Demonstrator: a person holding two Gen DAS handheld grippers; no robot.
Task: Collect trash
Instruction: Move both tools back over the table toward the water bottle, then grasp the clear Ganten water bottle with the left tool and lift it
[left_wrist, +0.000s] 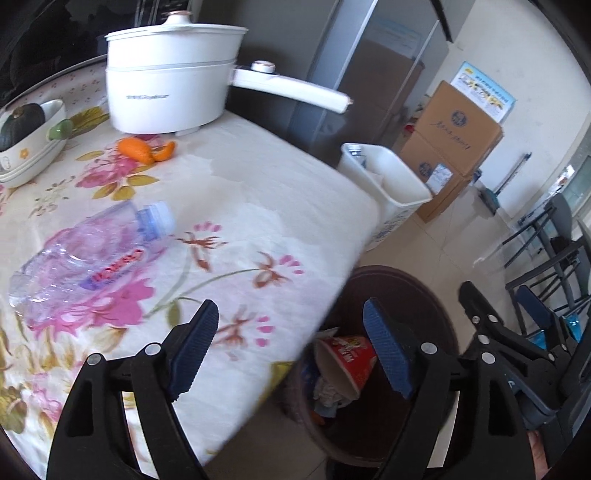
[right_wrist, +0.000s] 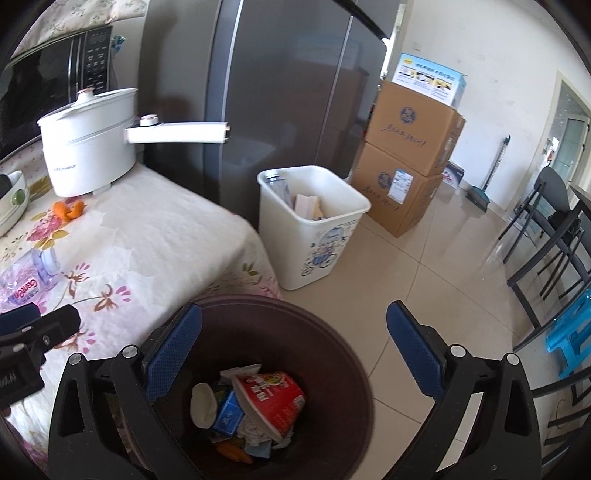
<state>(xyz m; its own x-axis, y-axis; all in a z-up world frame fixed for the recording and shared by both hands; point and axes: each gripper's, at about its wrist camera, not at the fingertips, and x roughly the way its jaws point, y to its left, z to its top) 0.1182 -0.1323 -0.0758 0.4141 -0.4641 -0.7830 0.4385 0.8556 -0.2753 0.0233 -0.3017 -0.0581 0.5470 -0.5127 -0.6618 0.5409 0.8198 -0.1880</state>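
left gripper (left_wrist: 291, 347): wide apart, empty | right gripper (right_wrist: 295, 350): wide apart, empty | crushed bottle (left_wrist: 92, 254): on table, up-left of left gripper

Floral-clothed table (left_wrist: 240, 192) filling left of the left-wrist frame. At upper left, white electric pot (left_wrist: 170, 77), stacked bowls (left_wrist: 33, 147), orange peel (left_wrist: 146, 149). At mid-left, crushed clear bottle (left_wrist: 85, 254) lying on its side. On tiled floor (right_wrist: 443, 280): brown bin (right_wrist: 332, 369), white bin (right_wrist: 314, 225), stacked cardboard boxes (right_wrist: 406, 158).

Home kitchen/dining area. Tall grey double-door fridge (right_wrist: 280, 92), white electric cooking pot (left_wrist: 171, 79) on a desk with floral cloth (left_wrist: 229, 206), black microwave (right_wrist: 55, 85) behind. Beige tiled floor (right_wrist: 436, 273), stacked brown cardboard boxes (right_wrist: 406, 162).
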